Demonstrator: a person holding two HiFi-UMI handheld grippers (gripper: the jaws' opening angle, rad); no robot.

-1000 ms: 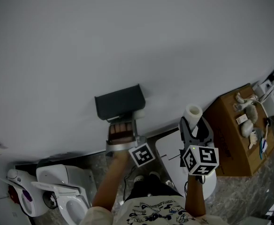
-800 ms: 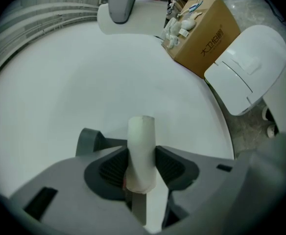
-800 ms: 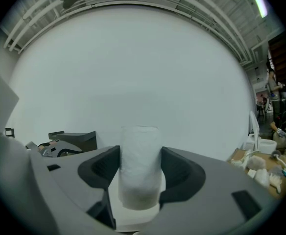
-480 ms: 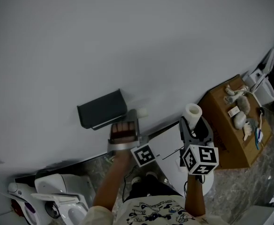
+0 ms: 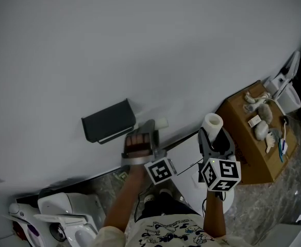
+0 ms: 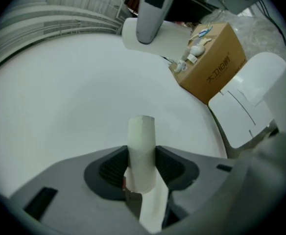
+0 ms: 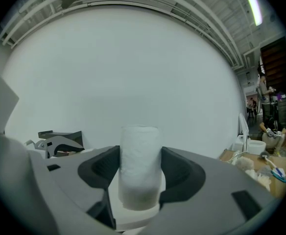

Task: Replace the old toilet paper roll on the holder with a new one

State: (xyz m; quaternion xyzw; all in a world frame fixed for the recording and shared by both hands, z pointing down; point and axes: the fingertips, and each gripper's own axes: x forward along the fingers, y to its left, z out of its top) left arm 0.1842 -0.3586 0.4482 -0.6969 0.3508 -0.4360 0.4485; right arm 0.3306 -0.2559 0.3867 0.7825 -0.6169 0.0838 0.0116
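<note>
Near the holder (image 5: 108, 121), left gripper (image 6: 142, 154) clamps old roll (image 6: 141, 133), right gripper (image 7: 139, 166) new roll (image 7: 139, 148) — gripped sides hidden.

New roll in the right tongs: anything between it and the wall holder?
Yes. In the head view the left tongs, shut on the old roll, sit between the new roll and the holder. Nothing else shows there.

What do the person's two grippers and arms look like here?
Left gripper is silver-grey, right gripper black; both have two jaws with dark ribbed pads. Each carries a white cube with black square markers. Forearms are bare; the shirt is pale with cartoon print.
</note>
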